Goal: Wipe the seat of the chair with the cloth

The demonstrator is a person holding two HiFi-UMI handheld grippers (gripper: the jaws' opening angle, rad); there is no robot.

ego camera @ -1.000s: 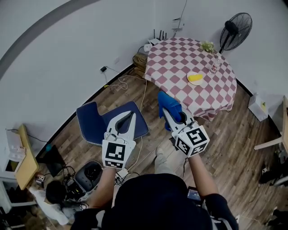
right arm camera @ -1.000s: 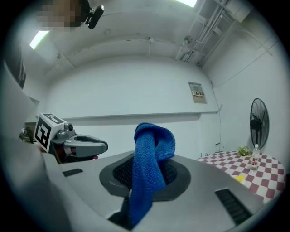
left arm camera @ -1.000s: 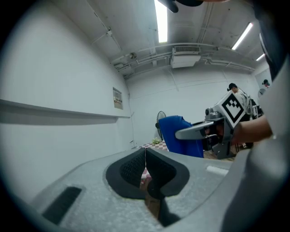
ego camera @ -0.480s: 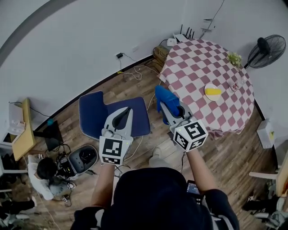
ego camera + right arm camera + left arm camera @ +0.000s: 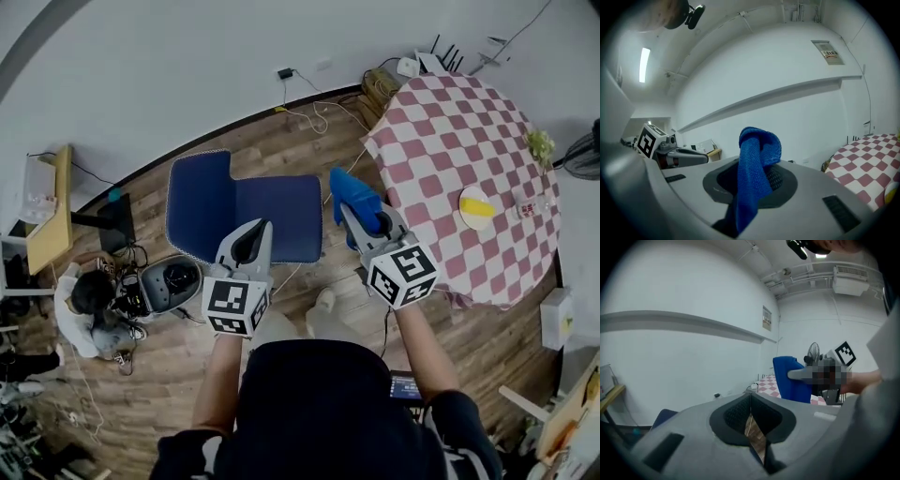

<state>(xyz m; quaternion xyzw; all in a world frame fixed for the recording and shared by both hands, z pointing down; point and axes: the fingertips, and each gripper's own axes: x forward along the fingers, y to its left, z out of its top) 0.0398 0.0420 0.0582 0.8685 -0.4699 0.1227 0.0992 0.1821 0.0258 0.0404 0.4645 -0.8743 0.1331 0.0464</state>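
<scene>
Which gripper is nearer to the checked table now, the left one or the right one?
Right. The right gripper, holding the blue cloth, is just beside the table's near edge. The left gripper is farther away, at the front edge of the blue chair.

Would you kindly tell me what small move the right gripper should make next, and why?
Probably lower the right gripper leftward onto the chair seat. It is shut on the blue cloth, which in the head view shows just right of the seat's edge, held in the air and not yet on it. The left gripper is shut and empty.
</scene>
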